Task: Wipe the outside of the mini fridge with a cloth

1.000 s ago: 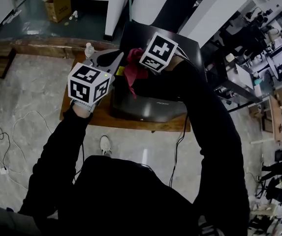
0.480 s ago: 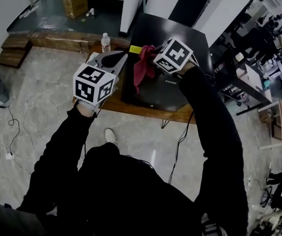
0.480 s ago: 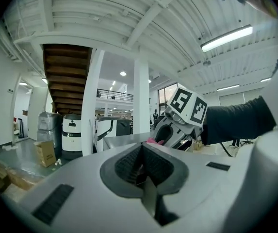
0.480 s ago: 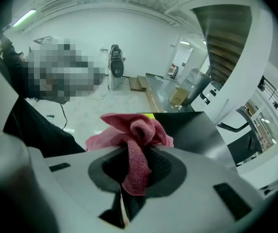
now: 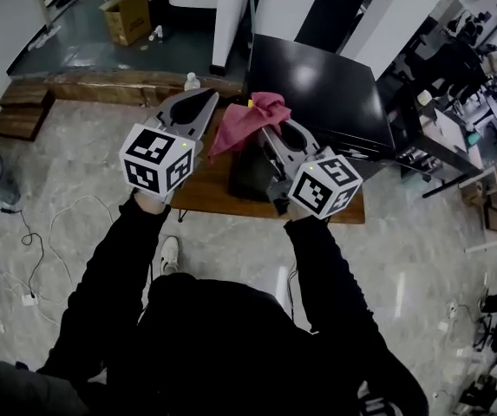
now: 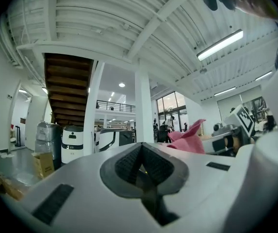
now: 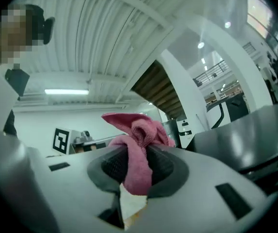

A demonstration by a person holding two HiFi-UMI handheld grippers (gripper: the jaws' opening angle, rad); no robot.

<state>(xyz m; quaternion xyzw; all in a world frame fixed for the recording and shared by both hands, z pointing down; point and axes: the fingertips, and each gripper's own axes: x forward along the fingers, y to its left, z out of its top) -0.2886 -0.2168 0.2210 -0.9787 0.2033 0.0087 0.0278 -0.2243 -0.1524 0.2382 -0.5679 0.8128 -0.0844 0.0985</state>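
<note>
mini fridge [image 5: 317,85]: sitting black and shut on the low wooden table [image 5: 205,193], same spot as a second ago; only the camera's framing is shifting
right gripper [image 5: 264,130]: pulling back toward the person; a second ago it was reaching across the fridge's top with the arm stretched over it, now it is sitting at the fridge's near left corner, jaws pinching the cloth
left gripper [image 5: 198,102]: staying put off the fridge's left side, jaws pressed together on nothing, pointing out over the table
cloth [image 5: 246,115]: pink, bunching up out of the right jaws; half a second ago it was draping over the fridge's left edge, now it is riding up beside the top left corner, and i cannot tell whether it is touching the fridge
meaning for task: judging this as the end of one stroke across the top, with the right gripper resetting for the next pass; the left side wall and front are looking like the faces left to do, and the cloth is needing to go back onto the surface first
risk: the grip is taking only a fold of the cloth, so it may be slipping under a hard press
count: 1 mini fridge, 1 wooden table, 2 grippers, 1 cardboard box [image 5: 127,16], 1 cloth, 1 water bottle [image 5: 192,81]
</note>
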